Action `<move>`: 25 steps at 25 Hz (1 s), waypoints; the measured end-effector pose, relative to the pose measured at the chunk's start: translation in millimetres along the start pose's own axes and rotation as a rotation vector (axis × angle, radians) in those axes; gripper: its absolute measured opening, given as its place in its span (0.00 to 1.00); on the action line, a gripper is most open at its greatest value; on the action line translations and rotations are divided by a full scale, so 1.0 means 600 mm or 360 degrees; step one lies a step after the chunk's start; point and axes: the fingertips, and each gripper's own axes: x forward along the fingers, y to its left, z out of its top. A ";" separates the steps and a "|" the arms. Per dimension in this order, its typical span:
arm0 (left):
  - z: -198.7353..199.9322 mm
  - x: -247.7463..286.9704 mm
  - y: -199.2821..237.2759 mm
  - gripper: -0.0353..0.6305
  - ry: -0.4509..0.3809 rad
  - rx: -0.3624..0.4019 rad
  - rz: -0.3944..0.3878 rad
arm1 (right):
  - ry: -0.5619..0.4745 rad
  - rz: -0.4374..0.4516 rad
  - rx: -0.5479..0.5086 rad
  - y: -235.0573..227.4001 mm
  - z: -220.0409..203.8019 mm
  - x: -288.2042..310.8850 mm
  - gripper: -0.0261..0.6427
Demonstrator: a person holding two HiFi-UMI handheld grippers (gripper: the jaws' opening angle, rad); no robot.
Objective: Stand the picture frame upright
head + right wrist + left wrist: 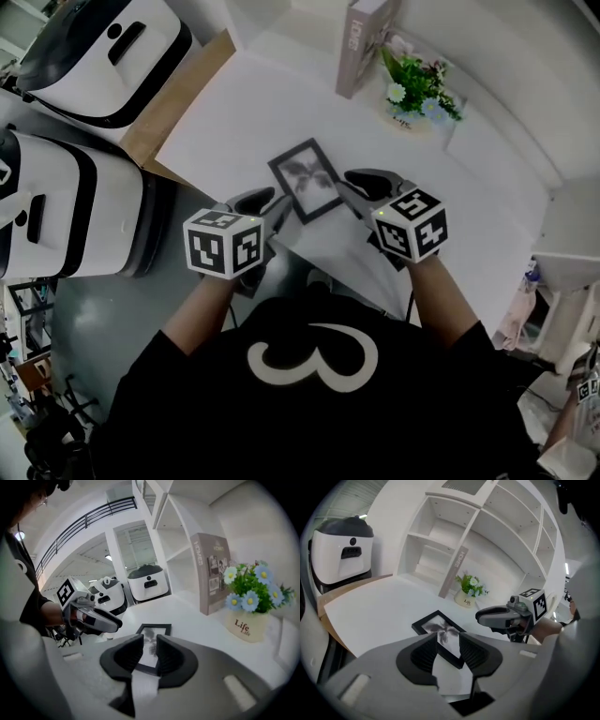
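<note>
At the far left, two white machines with dark trim stand beside the white tabletop. We hold the left tongs at the near left side of the picture frame, and their marker cube sits just above our hand. In the left gripper view these tongs are spread. There is a clear gap between the ribbed pads, and the frame's near corner shows inside that gap. We cannot tell whether either pad touches the frame. The frame lies flat on the tabletop, near the front edge and turned at an angle. It has a dark border around a pale grey print of a flower-like shape. The right tongs sit at the frame's near right side, opposite the left pair, so the frame lies between the two. In the right gripper view their jaws also stand apart, with the frame's near edge showing through the opening. Here too, contact is unclear. Farther back and to the right, a tall grey book leans upright, well apart from the frame. A small pot of flowers with green leaves stands just beside the book.
</note>
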 end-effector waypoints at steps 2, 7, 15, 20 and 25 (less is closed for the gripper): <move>-0.004 0.014 0.012 0.28 0.0026 -0.0019 0.0023 | 0.0070 -0.0004 -0.0029 -0.013 -0.006 0.025 0.20; -0.013 0.044 0.035 0.29 0.0091 -0.0019 0.0084 | 0.0202 -0.0020 -0.0079 -0.040 -0.021 0.078 0.23; -0.039 0.078 0.050 0.29 0.0216 -0.0045 0.0143 | 0.0342 -0.0023 -0.0084 -0.056 -0.053 0.111 0.23; -0.047 0.088 0.058 0.28 0.0253 -0.0040 0.0193 | 0.0347 0.0010 -0.0053 -0.058 -0.058 0.115 0.23; -0.048 0.088 0.061 0.28 0.0248 -0.0060 0.0183 | 0.0355 0.0038 -0.0033 -0.054 -0.058 0.118 0.20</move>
